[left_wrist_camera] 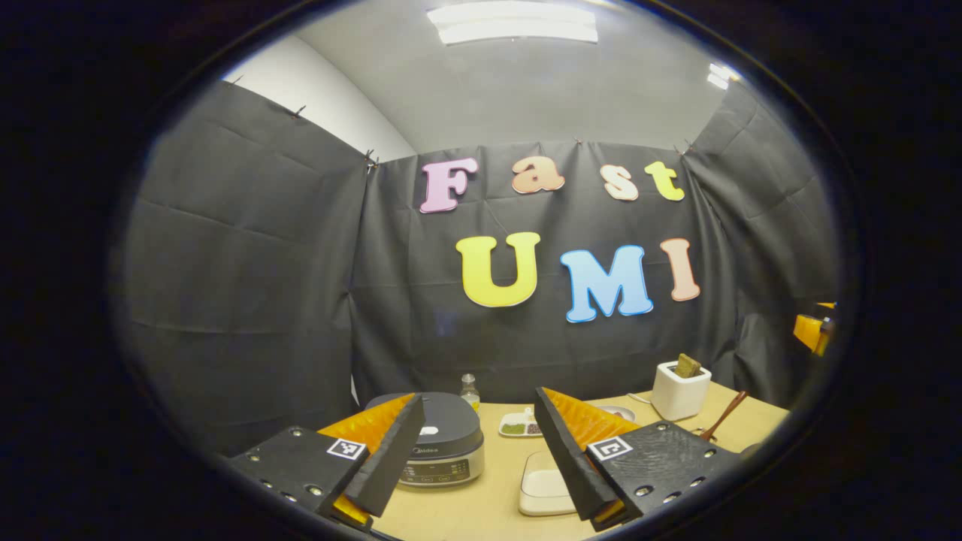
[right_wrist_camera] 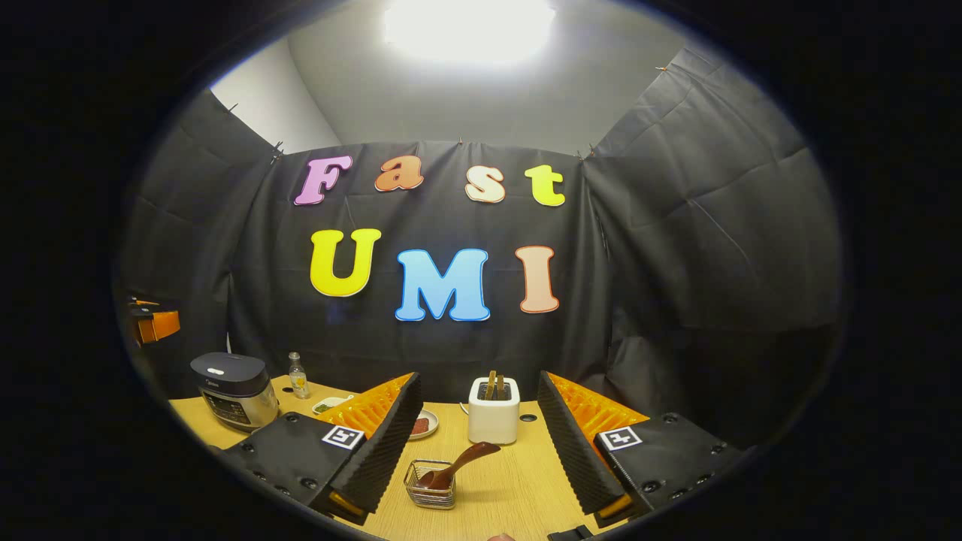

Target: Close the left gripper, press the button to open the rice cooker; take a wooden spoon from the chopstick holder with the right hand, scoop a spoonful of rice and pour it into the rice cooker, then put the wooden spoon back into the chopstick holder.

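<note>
Table [right_wrist_camera: 511,481]: one rice cooker [left_wrist_camera: 440,439], one wooden spoon [right_wrist_camera: 458,466], one bottle [right_wrist_camera: 298,376].

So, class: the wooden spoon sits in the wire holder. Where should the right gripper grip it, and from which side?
Grip the wooden spoon on its bare handle, which leans up and out to the right of the wire holder. The right gripper, its jaws open, should come from above and in front, fingers either side of the handle, clear of the bowl end down in the basket.

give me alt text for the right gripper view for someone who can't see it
The right gripper, fingers wide open, faces a wooden spoon leaning in a wire holder on a wooden table. Behind stands a white toaster; far left, a closed rice cooker.
</note>
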Available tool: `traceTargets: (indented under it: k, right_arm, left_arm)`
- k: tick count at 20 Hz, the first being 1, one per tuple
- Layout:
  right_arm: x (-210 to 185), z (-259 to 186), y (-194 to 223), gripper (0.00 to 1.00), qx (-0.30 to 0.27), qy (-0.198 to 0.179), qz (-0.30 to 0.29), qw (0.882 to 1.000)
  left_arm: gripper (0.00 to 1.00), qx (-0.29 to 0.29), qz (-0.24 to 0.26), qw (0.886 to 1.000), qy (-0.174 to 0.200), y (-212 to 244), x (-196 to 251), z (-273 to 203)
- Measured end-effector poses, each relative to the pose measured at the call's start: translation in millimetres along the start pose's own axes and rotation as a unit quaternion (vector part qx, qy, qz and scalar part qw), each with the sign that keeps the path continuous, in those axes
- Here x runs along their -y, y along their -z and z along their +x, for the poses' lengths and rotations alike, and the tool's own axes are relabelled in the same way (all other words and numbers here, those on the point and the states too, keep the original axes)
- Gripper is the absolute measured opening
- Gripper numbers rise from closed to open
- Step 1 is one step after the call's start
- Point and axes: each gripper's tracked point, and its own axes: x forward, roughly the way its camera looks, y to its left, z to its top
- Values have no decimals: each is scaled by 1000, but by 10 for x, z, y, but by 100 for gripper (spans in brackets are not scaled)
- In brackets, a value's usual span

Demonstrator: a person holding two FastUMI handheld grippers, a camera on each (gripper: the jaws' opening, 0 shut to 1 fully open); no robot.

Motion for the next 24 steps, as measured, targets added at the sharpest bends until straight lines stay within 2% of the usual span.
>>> traceTargets:
  k: [6,7,9,10,11,13,14,15,16,17,19,21,24]
  right_arm:
    - [62,59,66,96,-2,-12,8,1000]
    - [76,59,70,97,-1,-16,9,1000]
    - [109,83,65,98,2,-25,11,1000]
    - [127,98,69,97,2,-30,12,999]
    - [143,127,91,97,1,-35,13,999]
    - [164,166,127,98,-1,-46,17,999]
    - [164,180,136,98,-2,-53,17,998]
    - [158,198,153,98,-2,-60,15,998]
    - [148,203,145,98,1,-66,12,998]
    - [143,212,136,97,5,-72,7,997]
    - [121,213,117,98,12,-80,2,997]
    - [95,214,113,97,15,-81,4,997]
    - [53,236,134,97,13,-71,2,997]
  left_arm:
    - [88,-2,11,1000,-9,-39,36,55]
    - [85,-1,12,1000,-15,-59,34,70]
    - [66,1,12,1000,-26,-101,41,70]
    - [61,4,11,999,-32,-132,37,62]
    - [48,5,10,999,-35,-155,54,52]
    - [44,5,12,999,-38,-190,87,43]
    - [48,5,14,999,-45,-209,51,44]
    - [28,0,15,999,-41,-185,91,46]
    - [28,-8,23,998,-60,-164,7,62]
    - [20,-10,32,996,-81,-160,-155,59]
    - [4,-13,30,995,-91,-168,-202,88]
    - [0,-11,27,996,-86,-158,-242,171]
    - [2,-14,32,996,-81,-129,-363,375]
